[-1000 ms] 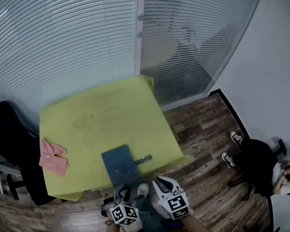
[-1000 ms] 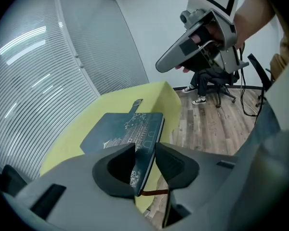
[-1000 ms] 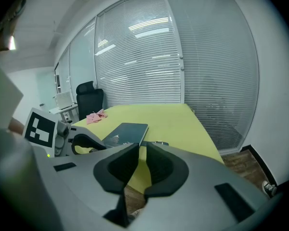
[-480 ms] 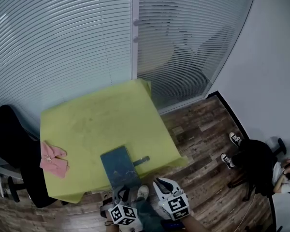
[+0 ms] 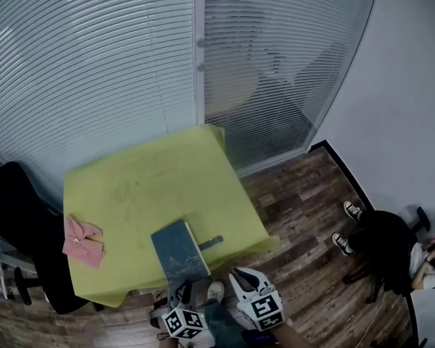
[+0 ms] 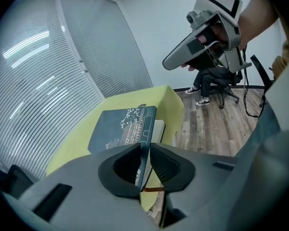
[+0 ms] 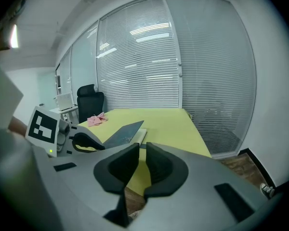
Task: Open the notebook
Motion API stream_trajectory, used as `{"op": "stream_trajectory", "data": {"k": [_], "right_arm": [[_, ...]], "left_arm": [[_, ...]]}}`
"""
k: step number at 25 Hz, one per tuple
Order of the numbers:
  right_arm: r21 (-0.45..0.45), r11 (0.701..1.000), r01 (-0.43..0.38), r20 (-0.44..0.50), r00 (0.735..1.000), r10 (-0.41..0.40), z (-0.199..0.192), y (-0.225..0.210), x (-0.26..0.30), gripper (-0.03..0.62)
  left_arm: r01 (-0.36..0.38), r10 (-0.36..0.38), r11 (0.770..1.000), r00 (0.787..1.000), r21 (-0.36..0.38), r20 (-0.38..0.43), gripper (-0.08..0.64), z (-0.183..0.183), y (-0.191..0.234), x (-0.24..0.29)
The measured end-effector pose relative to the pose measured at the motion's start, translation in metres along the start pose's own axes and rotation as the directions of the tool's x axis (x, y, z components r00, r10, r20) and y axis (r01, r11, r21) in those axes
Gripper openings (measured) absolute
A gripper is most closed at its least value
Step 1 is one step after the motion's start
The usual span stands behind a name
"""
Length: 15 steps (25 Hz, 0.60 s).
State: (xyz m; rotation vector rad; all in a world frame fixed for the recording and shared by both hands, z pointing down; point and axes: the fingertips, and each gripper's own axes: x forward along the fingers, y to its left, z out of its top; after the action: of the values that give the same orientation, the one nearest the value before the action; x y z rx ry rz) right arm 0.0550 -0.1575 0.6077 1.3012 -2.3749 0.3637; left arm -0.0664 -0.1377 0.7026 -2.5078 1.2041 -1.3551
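Left claw (image 6: 145, 147), jaws just closing, pinches the notebook (image 6: 118, 126) cover; swing it smoothly toward nine o'clock, right claw (image 7: 142, 147) narrow, empty.

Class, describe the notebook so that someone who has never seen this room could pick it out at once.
In front of the blind-covered glass wall stands a yellow-green table. The notebook lies at its near edge, by the person. It is a flat, dark blue-green book with a white drawing on its cover, unlike the crumpled pink cloth at the table's left corner.
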Motion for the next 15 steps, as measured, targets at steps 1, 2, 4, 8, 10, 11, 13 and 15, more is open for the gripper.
{"op": "stream_trajectory", "data": {"k": [1, 2, 4, 8, 10, 11, 13, 15], "right_arm": [[0.0, 1.0, 0.0, 0.003, 1.0, 0.0, 0.001, 0.0, -0.001, 0.058], [-0.001, 1.0, 0.0, 0.007, 1.0, 0.0, 0.002, 0.0, -0.001, 0.058], [-0.006, 1.0, 0.001, 0.016, 1.0, -0.001, 0.006, -0.001, -0.001, 0.058], [-0.004, 1.0, 0.004, 0.016, 1.0, -0.004, 0.004, 0.001, -0.006, 0.058], [-0.011, 1.0, 0.01, 0.029, 1.0, -0.01, 0.007, -0.001, -0.007, 0.058], [-0.013, 1.0, 0.011, 0.032, 0.999, -0.011, 0.008, -0.001, -0.008, 0.058], [-0.016, 1.0, 0.009, 0.032, 0.999, -0.009, 0.008, 0.001, -0.011, 0.058], [-0.018, 1.0, 0.006, 0.034, 0.999, -0.005, 0.01, 0.003, -0.014, 0.058]], "left_arm": [[-0.004, 0.004, 1.0, 1.0, 0.0, 0.001, 0.077, 0.001, 0.001, -0.001], [-0.009, 0.009, 1.0, 1.0, 0.0, 0.003, 0.075, 0.002, 0.002, -0.002], [-0.019, 0.019, 1.0, 1.0, 0.001, 0.01, 0.072, 0.004, 0.006, -0.001], [-0.024, 0.024, 1.0, 1.0, -0.013, 0.009, 0.066, 0.001, 0.003, -0.006], [-0.033, 0.033, 0.999, 0.999, -0.019, 0.012, 0.064, 0.003, 0.006, -0.008], [-0.036, 0.037, 0.999, 0.999, -0.024, 0.013, 0.064, 0.003, 0.006, -0.01], [-0.044, 0.044, 0.998, 0.999, -0.035, 0.015, 0.061, 0.003, 0.006, -0.013], [-0.054, 0.055, 0.997, 0.998, -0.046, 0.02, 0.06, 0.003, 0.008, -0.016]]}}
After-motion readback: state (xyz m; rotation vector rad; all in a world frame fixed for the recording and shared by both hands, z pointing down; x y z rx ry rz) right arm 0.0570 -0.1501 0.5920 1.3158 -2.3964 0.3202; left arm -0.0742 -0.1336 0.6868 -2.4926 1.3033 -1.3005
